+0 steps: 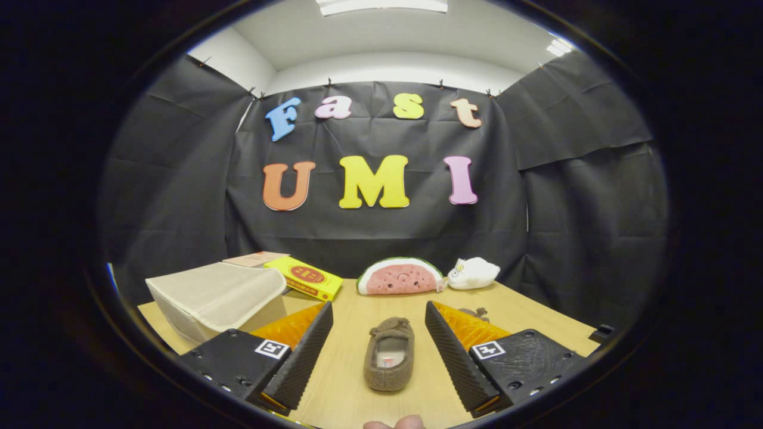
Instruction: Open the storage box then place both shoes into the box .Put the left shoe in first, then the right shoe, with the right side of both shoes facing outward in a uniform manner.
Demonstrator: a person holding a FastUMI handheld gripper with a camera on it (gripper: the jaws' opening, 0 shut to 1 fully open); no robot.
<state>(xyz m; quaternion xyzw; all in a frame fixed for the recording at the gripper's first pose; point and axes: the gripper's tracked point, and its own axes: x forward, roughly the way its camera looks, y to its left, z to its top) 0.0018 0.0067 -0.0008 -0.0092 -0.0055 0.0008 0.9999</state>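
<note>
The brown slipper (390, 353) lies between the spread claw (379, 351) fingers (touching neither), toe pointing away.

Light wood table (351, 369) carries everything. Brown slipper (390, 354) lies flat on it, toe pointing away, opening up, between the spread fingers of the gripper (378, 351), touching neither. Beige storage box (218, 295) sits to the left w/ lid tilted. Behind that, a yellow box (305, 277). Far edge: watermelon plush (400, 277) & white plush (473, 273) side by side.
</note>
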